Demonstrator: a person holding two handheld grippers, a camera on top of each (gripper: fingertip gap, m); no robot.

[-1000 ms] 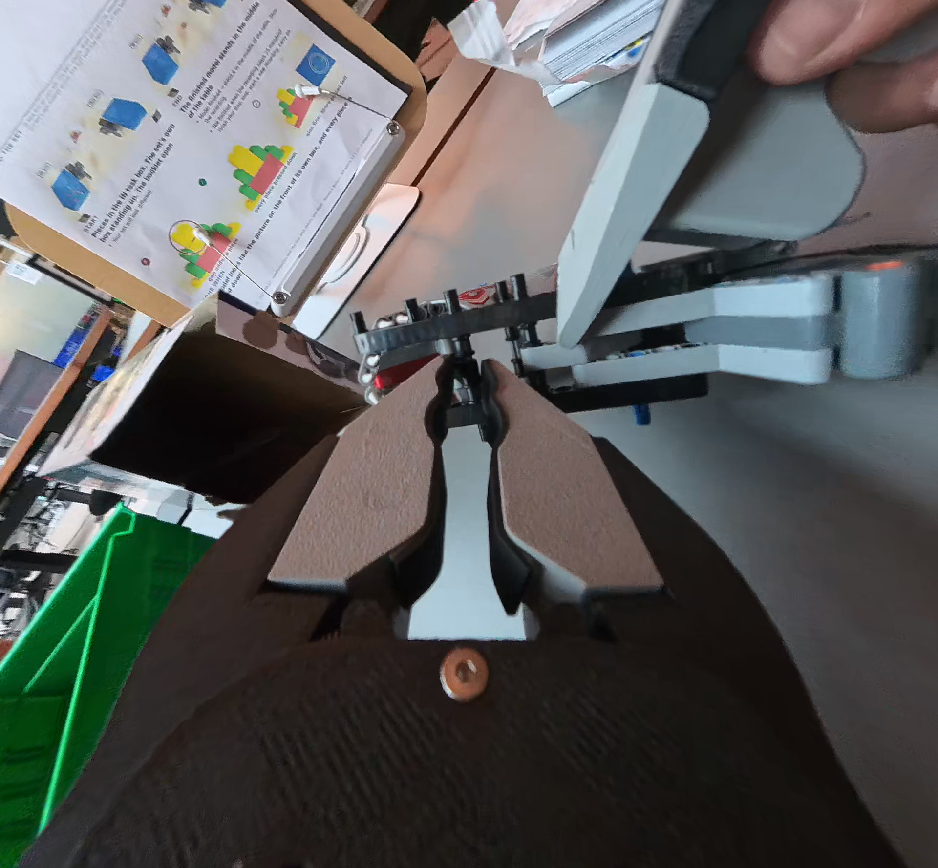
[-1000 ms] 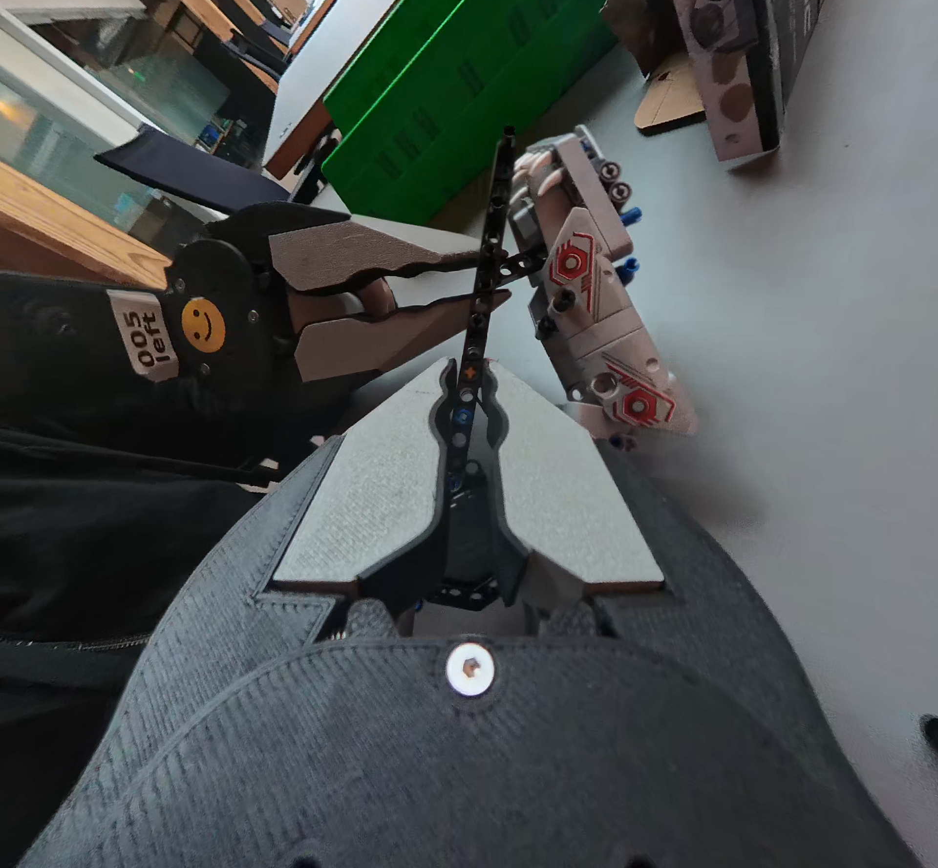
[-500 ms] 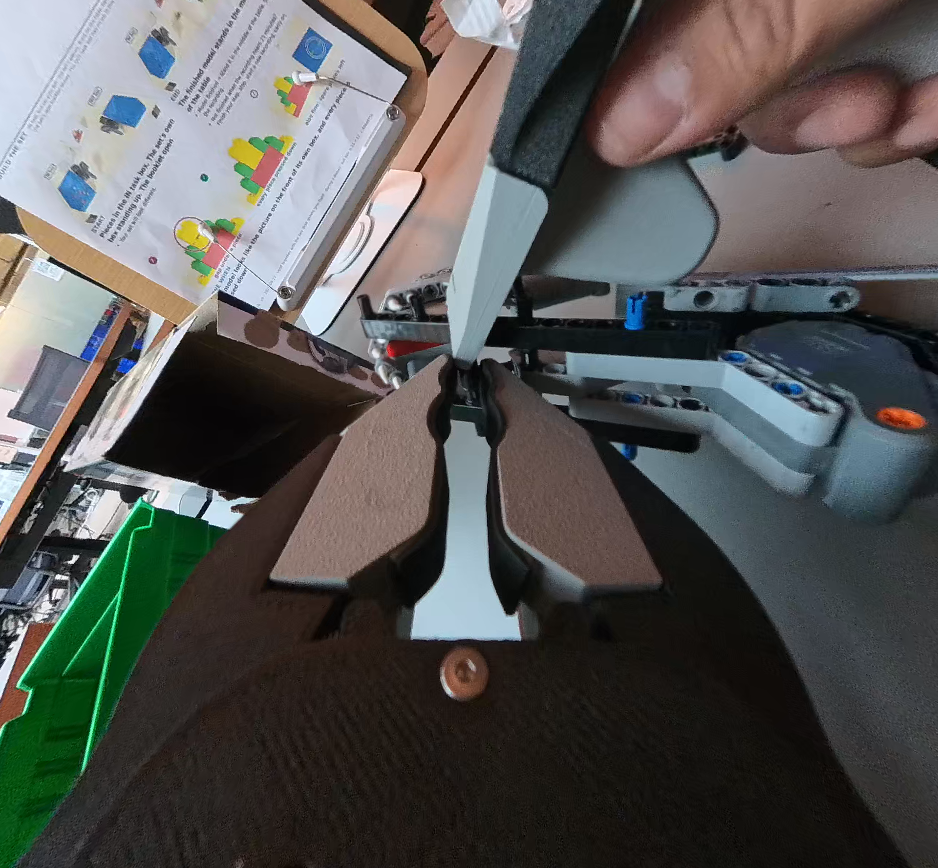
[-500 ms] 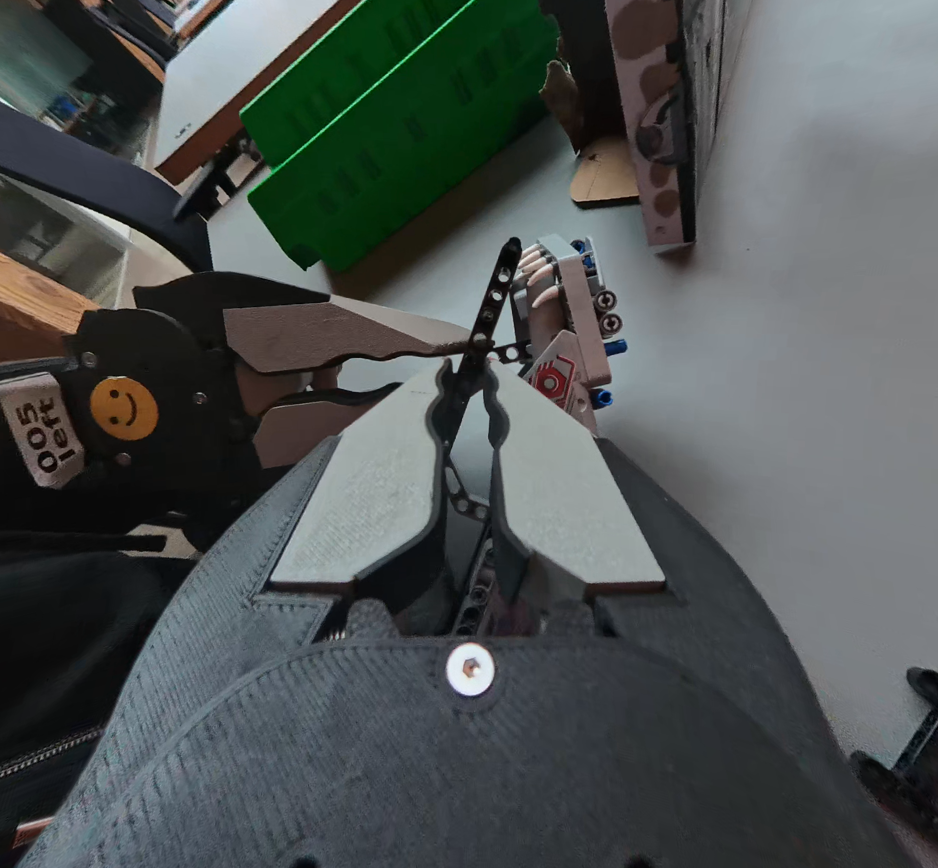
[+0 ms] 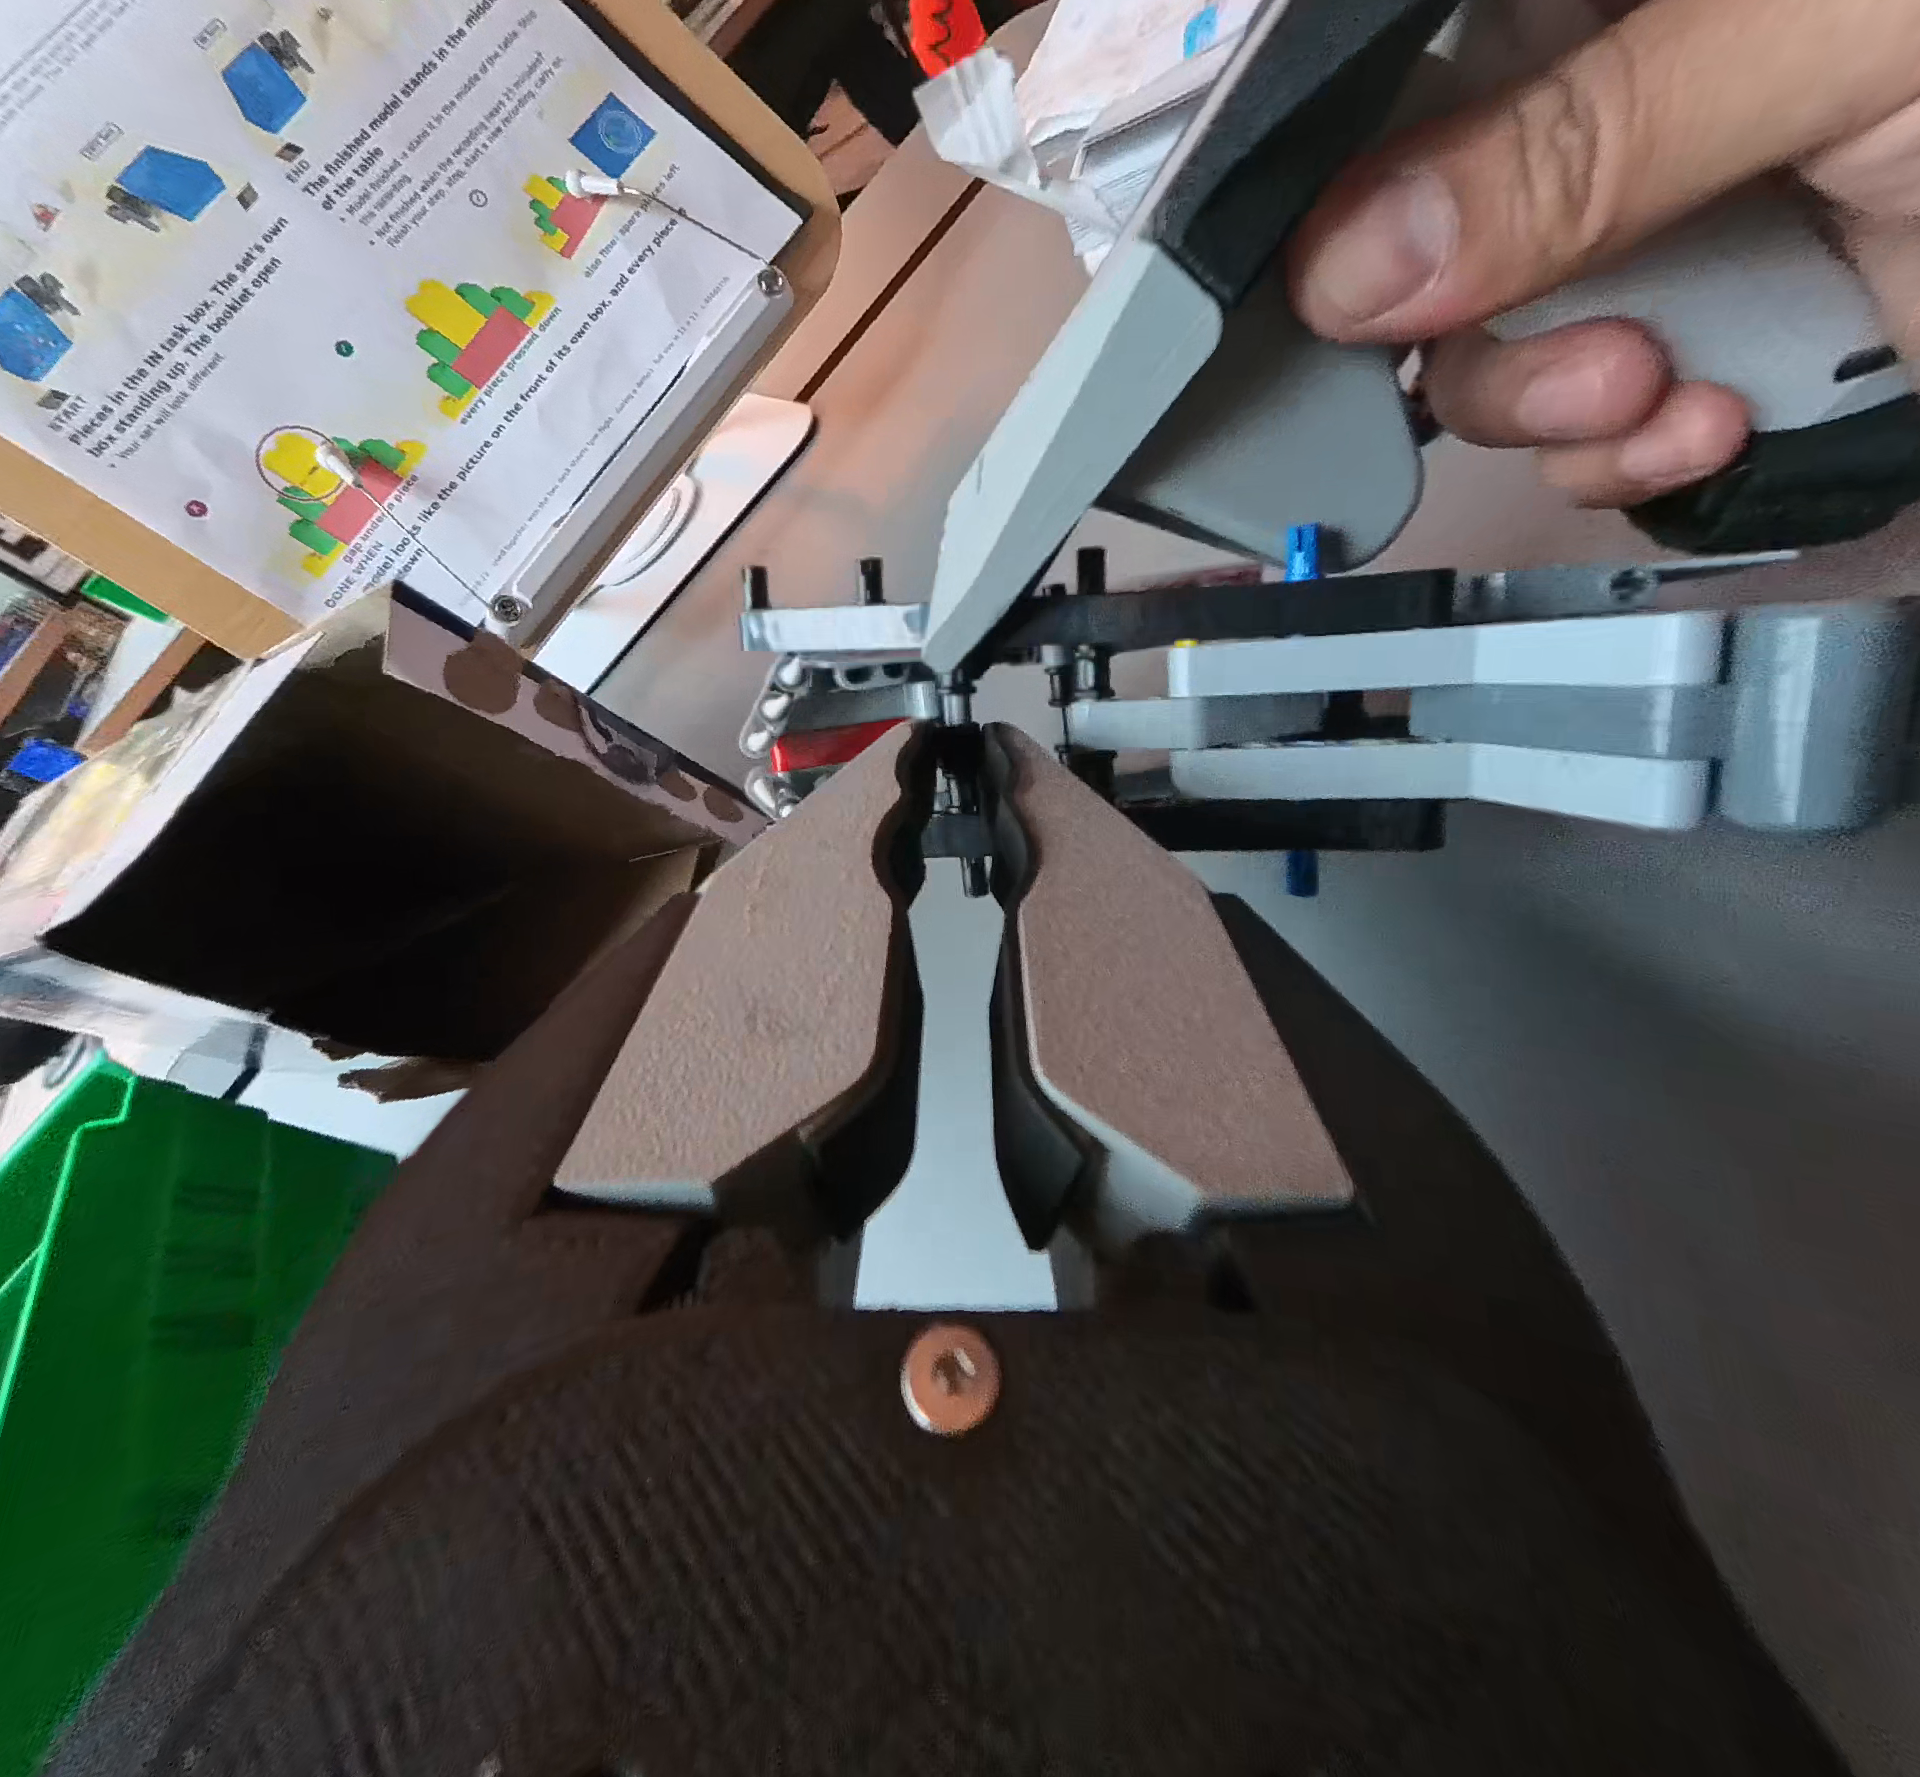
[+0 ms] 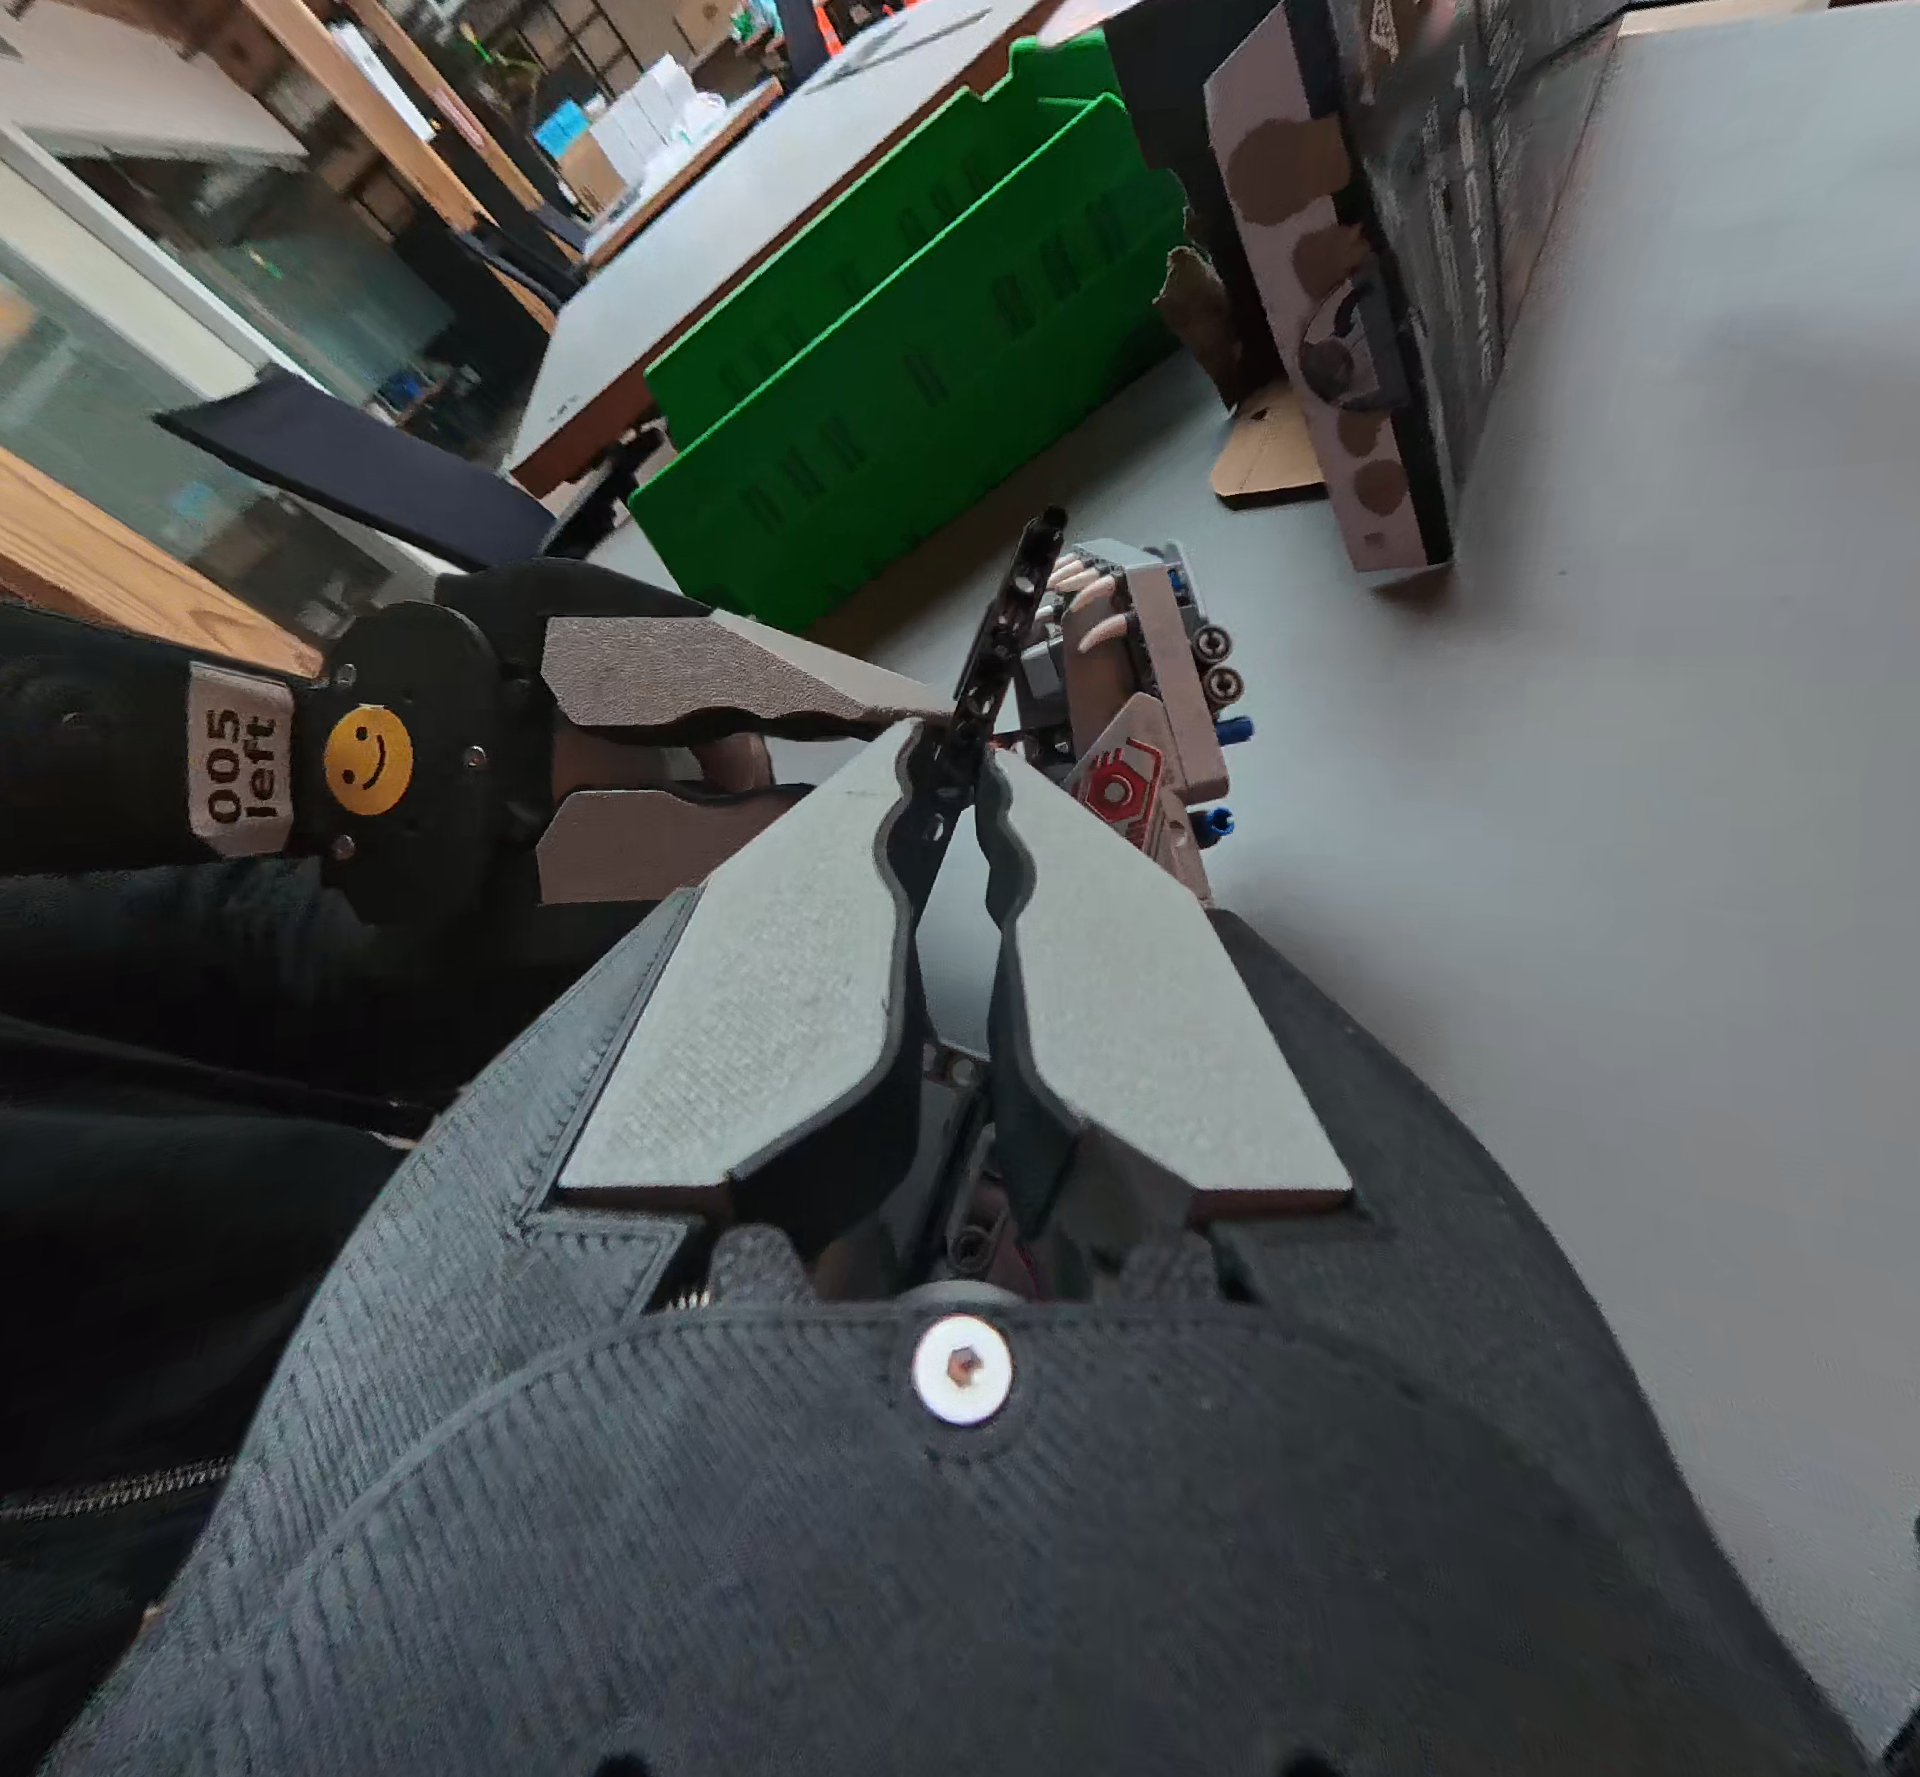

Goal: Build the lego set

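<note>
In the left wrist view my left gripper (image 5: 956,740), with brown fingers, is shut on a small black pin piece (image 5: 958,834) and holds it against the Lego model (image 5: 1455,719). The model is made of white, grey and black beams. My right gripper (image 5: 940,652), with grey fingers and held by a hand (image 5: 1558,169), comes down from the upper right with its tip on the model beside my left fingertips. In the right wrist view my right gripper (image 6: 956,761) is shut on the model's long black beam (image 6: 1003,647). The left gripper (image 6: 862,751) comes in from the left. A panel with red markings (image 6: 1127,782) shows behind the beam.
An open dark cardboard box (image 5: 364,844) stands to the left and also shows in the right wrist view (image 6: 1455,221). A green bin (image 6: 914,356) lies beyond the model. A clipboard with an instruction sheet (image 5: 364,221) stands at the back, and a stack of papers (image 5: 1122,96) lies beside it. Left and right tips are no more than a few centimetres apart.
The model has turned and now lies level across the left wrist view. The right gripper has shifted on the black beam and tilted up. Both grippers have stayed shut.
</note>
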